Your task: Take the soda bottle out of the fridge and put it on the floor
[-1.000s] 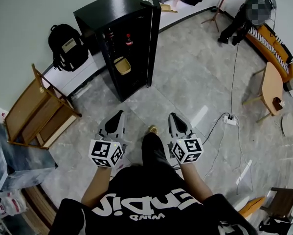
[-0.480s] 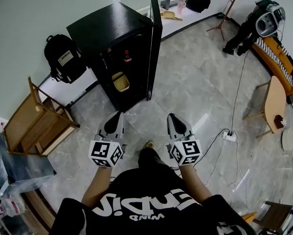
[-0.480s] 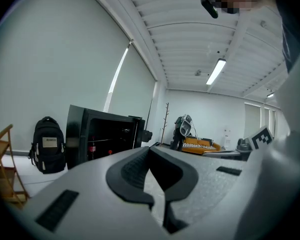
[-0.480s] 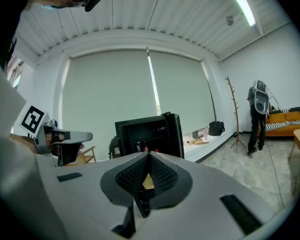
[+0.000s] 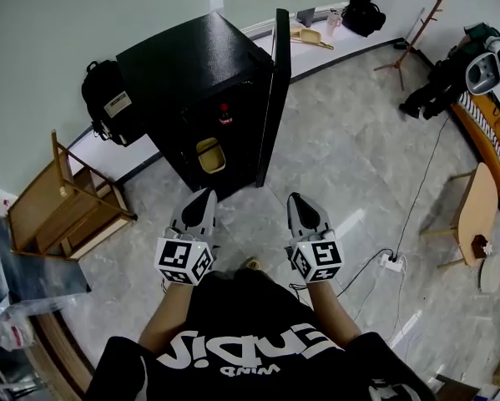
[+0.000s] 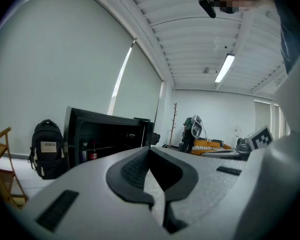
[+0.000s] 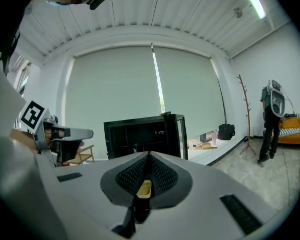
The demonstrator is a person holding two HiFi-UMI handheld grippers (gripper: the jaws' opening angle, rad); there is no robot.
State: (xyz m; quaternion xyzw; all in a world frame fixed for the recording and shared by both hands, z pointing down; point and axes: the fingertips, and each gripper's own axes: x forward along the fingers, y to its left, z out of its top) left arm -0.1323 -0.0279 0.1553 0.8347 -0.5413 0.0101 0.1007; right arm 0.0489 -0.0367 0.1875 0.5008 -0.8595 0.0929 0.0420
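The black fridge [image 5: 191, 73] stands ahead of me with its door [image 5: 275, 90] swung open to the right. Inside on a shelf I see the soda bottle [image 5: 224, 112], dark with a red label, and a yellow container [image 5: 208, 154] lower down. My left gripper [image 5: 203, 199] and right gripper [image 5: 297, 201] are held side by side in front of my body, pointing at the fridge and well short of it. Both are shut and empty. The left gripper view shows the fridge [image 6: 109, 134] with the bottle [image 6: 92, 155]; the right gripper view shows the fridge [image 7: 144, 134] beyond its shut gripper [image 7: 150, 156].
A black backpack [image 5: 108, 98] leans on the wall left of the fridge. A tipped wooden chair [image 5: 62, 203] lies at the left. A power strip with a cable [image 5: 391, 261] lies on the tiled floor at the right, near a round wooden table [image 5: 477, 215].
I have walked closer to the fridge, which now looks larger and nearer in the head view. Both grippers stay shut and in the same place before my body.
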